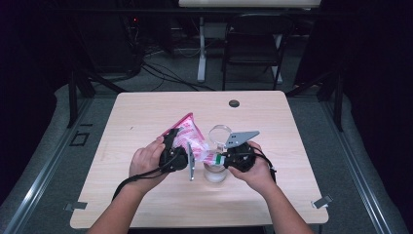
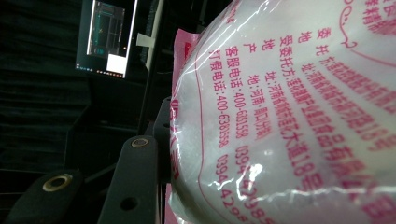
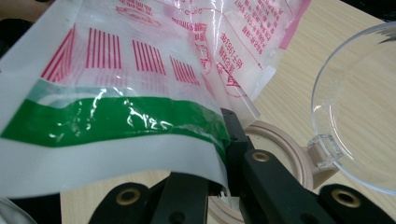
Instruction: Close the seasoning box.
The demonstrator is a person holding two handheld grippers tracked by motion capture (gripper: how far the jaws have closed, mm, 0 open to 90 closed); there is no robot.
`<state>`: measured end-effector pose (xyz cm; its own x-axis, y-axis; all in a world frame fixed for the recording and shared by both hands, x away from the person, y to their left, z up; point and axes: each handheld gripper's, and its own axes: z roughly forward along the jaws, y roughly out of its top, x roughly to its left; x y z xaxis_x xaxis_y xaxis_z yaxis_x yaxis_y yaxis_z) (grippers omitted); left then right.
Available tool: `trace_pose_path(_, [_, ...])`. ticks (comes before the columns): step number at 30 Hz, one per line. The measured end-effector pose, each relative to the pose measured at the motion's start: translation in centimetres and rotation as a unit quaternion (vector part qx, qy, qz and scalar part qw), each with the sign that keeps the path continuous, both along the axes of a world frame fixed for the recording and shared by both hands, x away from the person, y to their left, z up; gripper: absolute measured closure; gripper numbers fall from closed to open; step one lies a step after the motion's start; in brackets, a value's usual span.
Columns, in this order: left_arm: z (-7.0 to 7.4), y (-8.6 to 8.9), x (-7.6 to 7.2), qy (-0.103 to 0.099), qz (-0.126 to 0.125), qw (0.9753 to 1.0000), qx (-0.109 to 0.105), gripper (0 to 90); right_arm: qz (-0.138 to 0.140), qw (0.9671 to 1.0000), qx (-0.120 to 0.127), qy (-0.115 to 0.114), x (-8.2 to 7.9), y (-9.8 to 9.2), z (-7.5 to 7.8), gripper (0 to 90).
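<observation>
Near the table's [image 1: 146, 204] front edge, both grippers hold the bag [image 1: 187, 136] tilted over the open jar [image 1: 215, 170]. The left gripper [image 1: 181, 146] clamps its body; the right gripper [image 1: 220, 158] pinches its green-striped end. Whether powder flows cannot be told; pouring seems barely begun, lid [image 1: 220, 133] still up.

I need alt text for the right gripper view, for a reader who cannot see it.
The right gripper is shut on the green-striped edge of a pink-printed plastic bag, held above an open jar. The jar's clear hinged lid stands open over the wooden table.
</observation>
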<state>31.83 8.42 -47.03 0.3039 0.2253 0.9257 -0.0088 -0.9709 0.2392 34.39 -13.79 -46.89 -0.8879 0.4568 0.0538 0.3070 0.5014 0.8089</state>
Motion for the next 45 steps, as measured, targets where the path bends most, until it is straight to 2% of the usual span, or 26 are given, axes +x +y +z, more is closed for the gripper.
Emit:
trace_pose_path(16, [0.0,-0.4,0.0,-0.005,-0.004,1.0,0.007,62.6,-0.008,0.9999,-0.004,0.006,0.3,-0.2,-0.4,90.0])
trace_pose_path(28, [-0.5,-0.8,0.1,-0.003,-0.004,0.9999,0.013,62.6,-0.013,0.9997,-0.013,0.013,0.6,-0.2,-0.9,90.0])
trace_pose_path(31, [-0.6,-0.9,0.0,-0.005,-0.005,0.9998,0.016,62.7,-0.014,0.9996,-0.022,0.012,0.6,-0.2,-1.0,90.0])
trace_pose_path(45, [-0.8,-0.6,-0.1,-0.008,-0.004,0.9998,0.017,62.7,-0.012,0.9995,-0.028,0.012,0.5,0.3,-1.4,90.0])
